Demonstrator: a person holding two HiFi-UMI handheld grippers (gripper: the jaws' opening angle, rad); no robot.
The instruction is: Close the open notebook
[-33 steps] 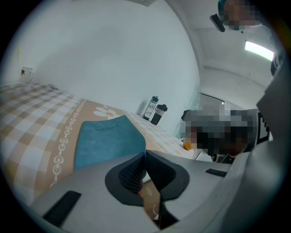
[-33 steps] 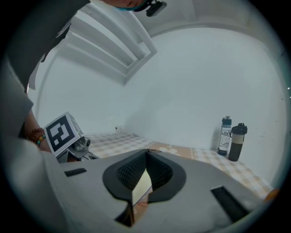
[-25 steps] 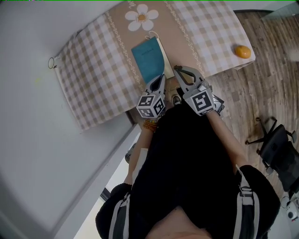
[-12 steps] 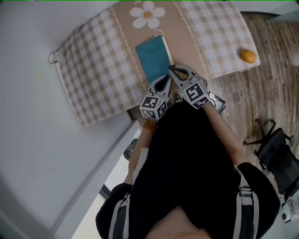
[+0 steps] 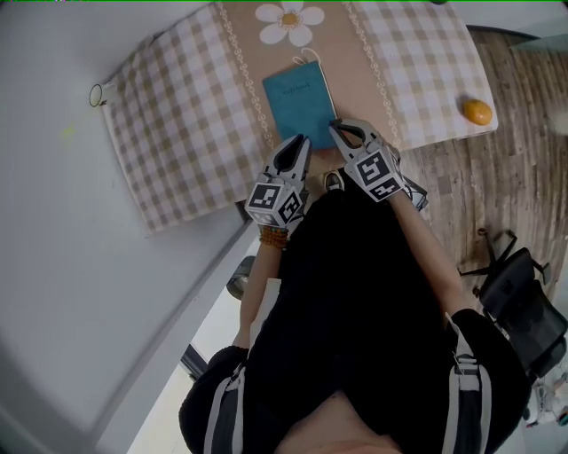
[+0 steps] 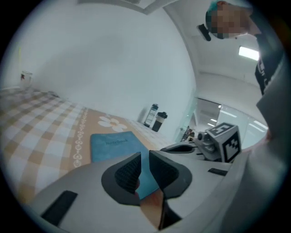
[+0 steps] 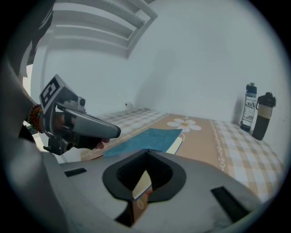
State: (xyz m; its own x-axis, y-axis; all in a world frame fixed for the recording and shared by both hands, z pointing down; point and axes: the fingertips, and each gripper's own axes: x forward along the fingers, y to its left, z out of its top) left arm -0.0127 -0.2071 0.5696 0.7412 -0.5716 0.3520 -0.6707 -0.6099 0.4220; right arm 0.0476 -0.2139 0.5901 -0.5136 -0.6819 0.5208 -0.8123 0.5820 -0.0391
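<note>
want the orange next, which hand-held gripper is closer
Right hand-held gripper: at the notebook corner facing the orange. Left hand-held gripper, jaws just opened, empty: farther off.

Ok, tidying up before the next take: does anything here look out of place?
Little stands out. The teal notebook lies closed on the tablecloth, roughly square with its beige stripe. One small orange object sits by the cloth's corner, maybe on the floor.

The notebook [image 5: 302, 105] was teal, the tablecloth [image 5: 169, 106] checked beige and white, its tan centre band [image 5: 352, 66] printed with a white, yellow-hearted daisy [image 5: 289, 18]. A small round thing [image 5: 477, 111] was orange, the floor [image 5: 457, 191] grey-brown wood grain.
</note>
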